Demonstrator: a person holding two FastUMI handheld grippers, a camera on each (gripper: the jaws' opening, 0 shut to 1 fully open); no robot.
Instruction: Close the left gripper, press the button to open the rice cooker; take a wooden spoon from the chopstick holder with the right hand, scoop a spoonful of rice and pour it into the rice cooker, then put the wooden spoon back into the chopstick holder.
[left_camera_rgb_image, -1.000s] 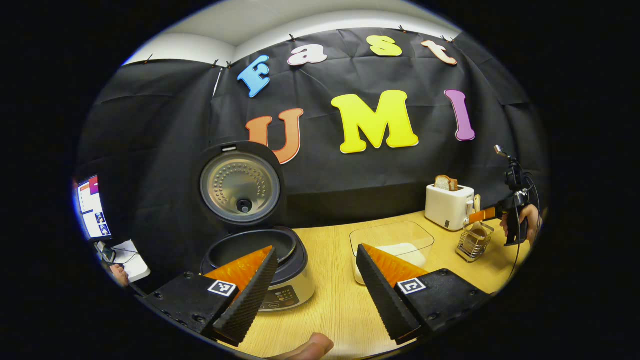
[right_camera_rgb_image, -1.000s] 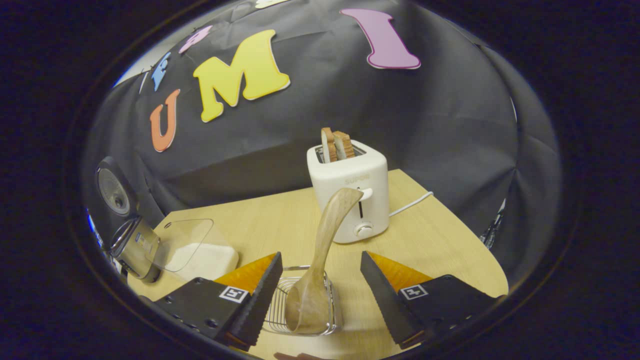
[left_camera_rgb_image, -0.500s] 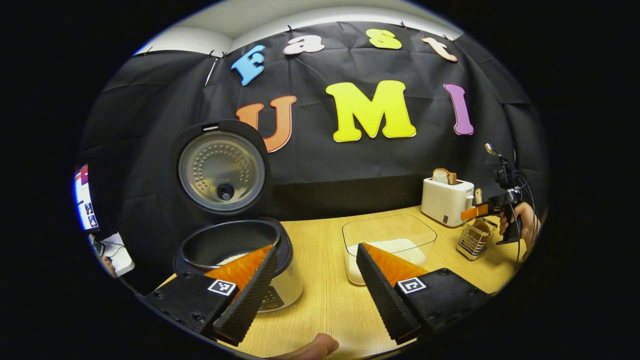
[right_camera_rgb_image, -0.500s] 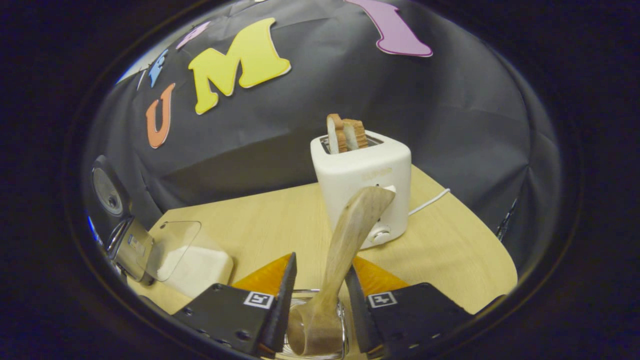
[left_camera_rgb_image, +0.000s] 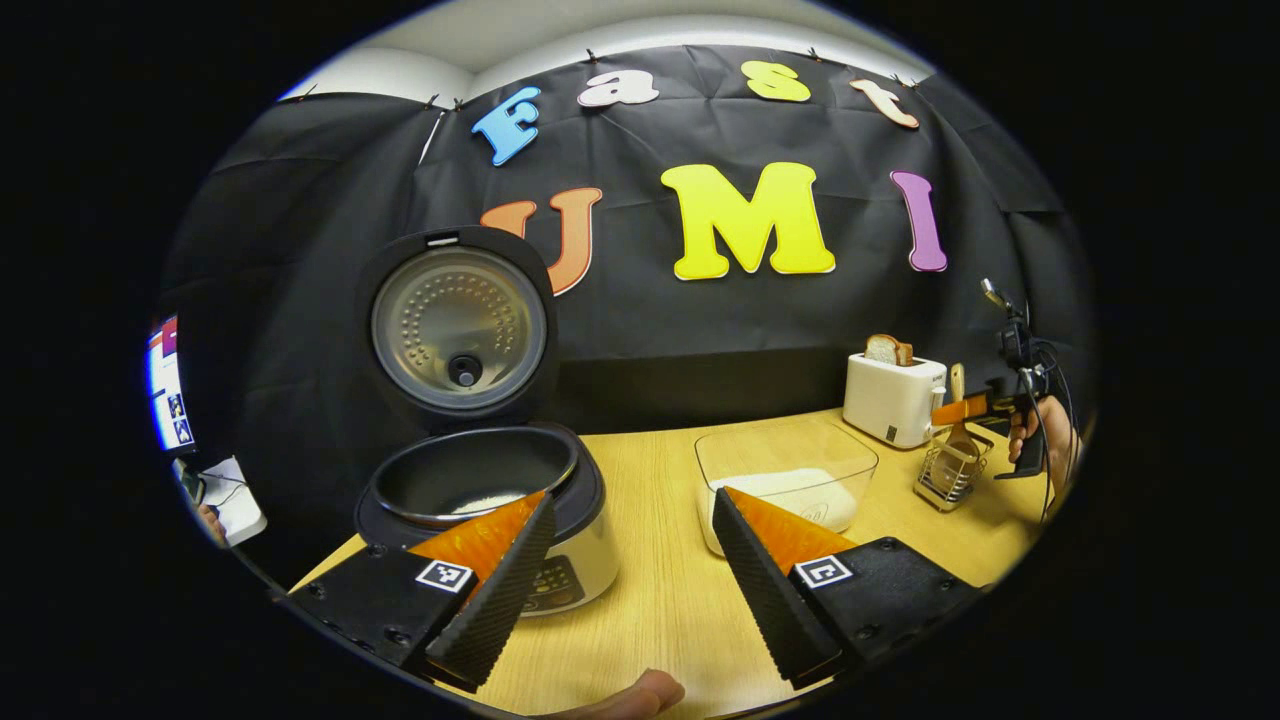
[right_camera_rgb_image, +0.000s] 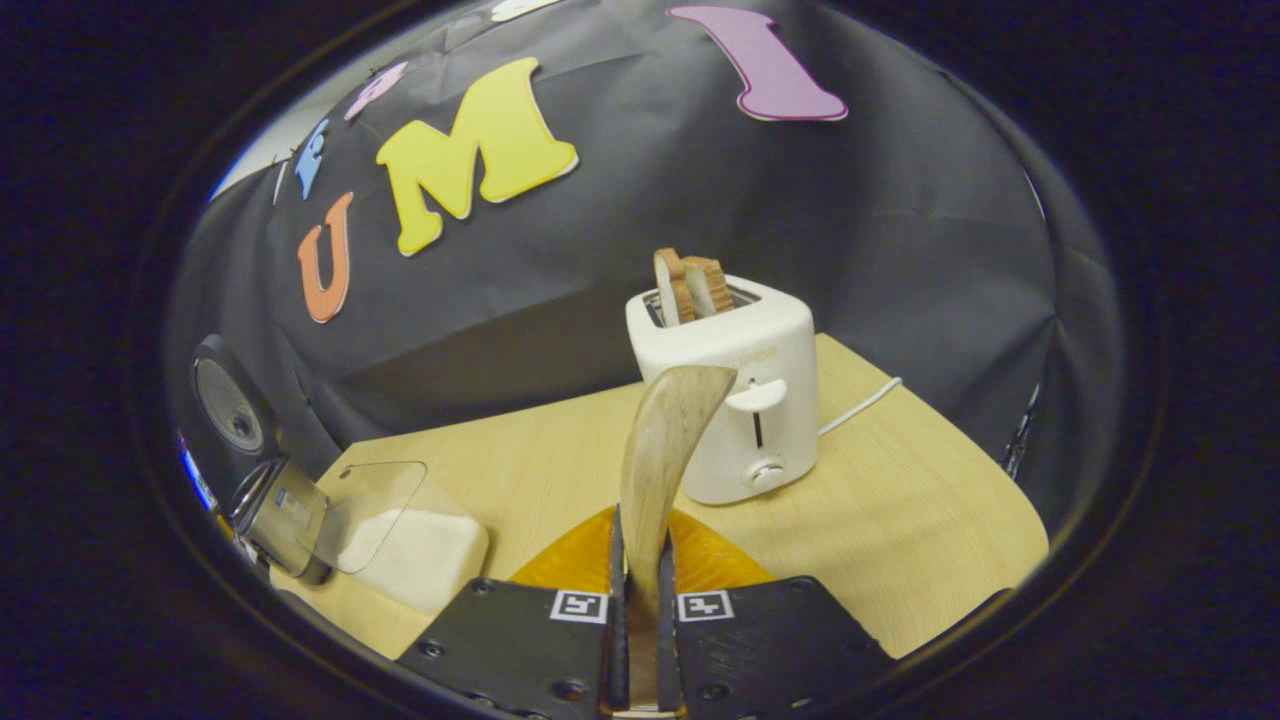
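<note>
The wooden spoon (right_camera_rgb_image: 660, 450) is pale, grey-brown wood with visible grain, its handle broadening to a flat, curved end. In the right gripper view it stands nearly upright, long axis running bottom to top, the handle end pointing up and bending slightly toward the toaster (right_camera_rgb_image: 735, 390); its bowl end is hidden below the fingers. The right gripper (right_camera_rgb_image: 640, 600) has its jaws clenched on the handle — both fingers press against it from either side.

In the left gripper view the same spoon stands in the wire chopstick holder (left_camera_rgb_image: 950, 468) near the bench's far right corner, just beside the toaster, with a hand (left_camera_rgb_image: 1040, 425) holding the right gripper at it.

The left gripper (left_camera_rgb_image: 630, 560) has its jaws released, wide apart and holding nothing, above the front edge of the bench (left_camera_rgb_image: 650, 610). Ahead of it on the left half of the bench sits the rice cooker (left_camera_rgb_image: 490, 500), its lid (left_camera_rgb_image: 458, 325) swung up and upright — the dark inner pot shows a little white at the bottom. Right of it, toward the middle of the bench, is a clear container (left_camera_rgb_image: 785, 480) with white rice.
</note>
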